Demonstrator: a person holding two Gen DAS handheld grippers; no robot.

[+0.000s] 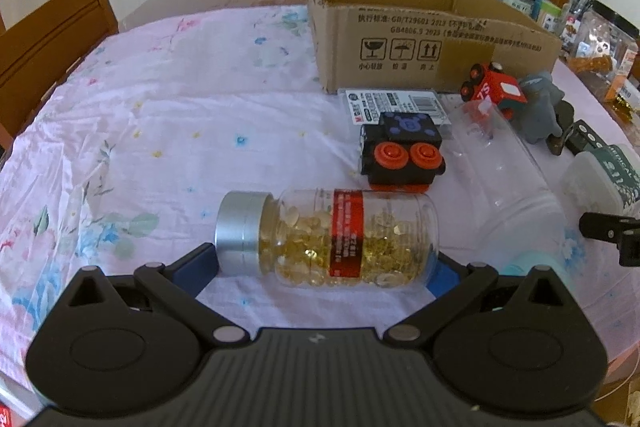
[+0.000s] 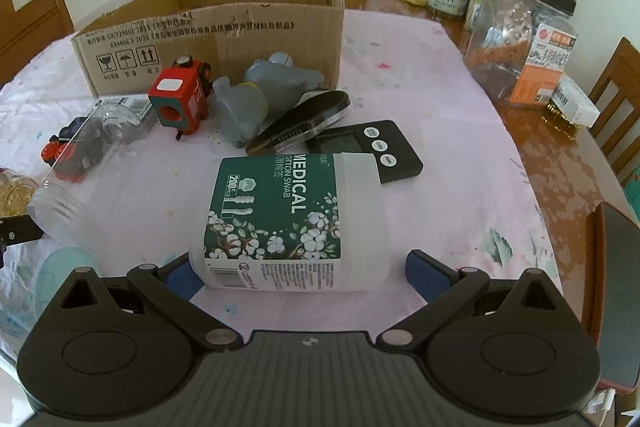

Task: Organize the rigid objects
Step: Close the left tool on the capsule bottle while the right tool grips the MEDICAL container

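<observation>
The left tongs (image 1: 326,267) are spread wide around a capsule bottle (image 1: 326,237) lying on its side on the tabletop (image 1: 160,131), pads at cap and base, not visibly pressing. Judged: rigid, smooth, round plastic, moderately heavy, liable to roll; grip across the straight labelled body.

The right tongs (image 2: 298,273) are likewise spread around a swab tub (image 2: 292,223) lying flat. Judged: light, slightly yielding; grip mid-body.

Count: one cardboard box (image 1: 400,27), two toy trains (image 1: 402,155), one grey toy (image 2: 260,95), one clear jar (image 1: 508,171), one black timer (image 2: 372,147).
</observation>
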